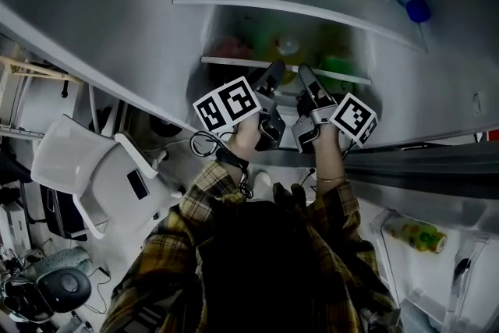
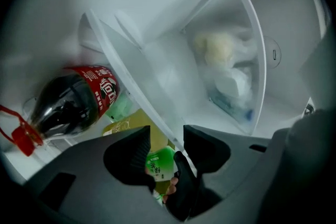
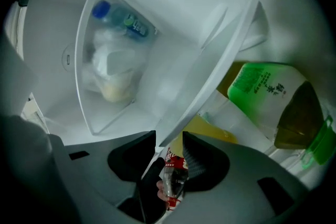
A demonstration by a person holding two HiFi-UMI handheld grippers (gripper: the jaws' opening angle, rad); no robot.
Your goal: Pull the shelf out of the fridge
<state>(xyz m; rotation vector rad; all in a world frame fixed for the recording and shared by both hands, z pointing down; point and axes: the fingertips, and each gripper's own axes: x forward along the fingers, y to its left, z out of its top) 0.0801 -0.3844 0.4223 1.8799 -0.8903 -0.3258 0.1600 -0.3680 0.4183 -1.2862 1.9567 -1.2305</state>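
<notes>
In the head view, the thin clear shelf with a white front edge [image 1: 234,61], the lower of the two visible, is seated inside the open fridge in the upper middle of the frame. Both claws are held at its front edge, side by side near the centre.

The left gripper [image 2: 167,140] is spread. In the left gripper view the white edge runs diagonally from the upper left down into the gap, close to one jaw, and the pads are not pressed on it. The right gripper [image 3: 169,136] is also spread, and the same edge enters between its jaw tips from the upper right.

A dark cola bottle with a red label [image 2: 73,105] is seen lying left of the edge in the left gripper view. A green-labelled bottle of yellowish drink [image 3: 273,102] is seen at the right of the right gripper view. A clear bag of pale food [image 2: 226,60] is visible through the pane of the upper clear shelf [image 1: 296,10].
</notes>
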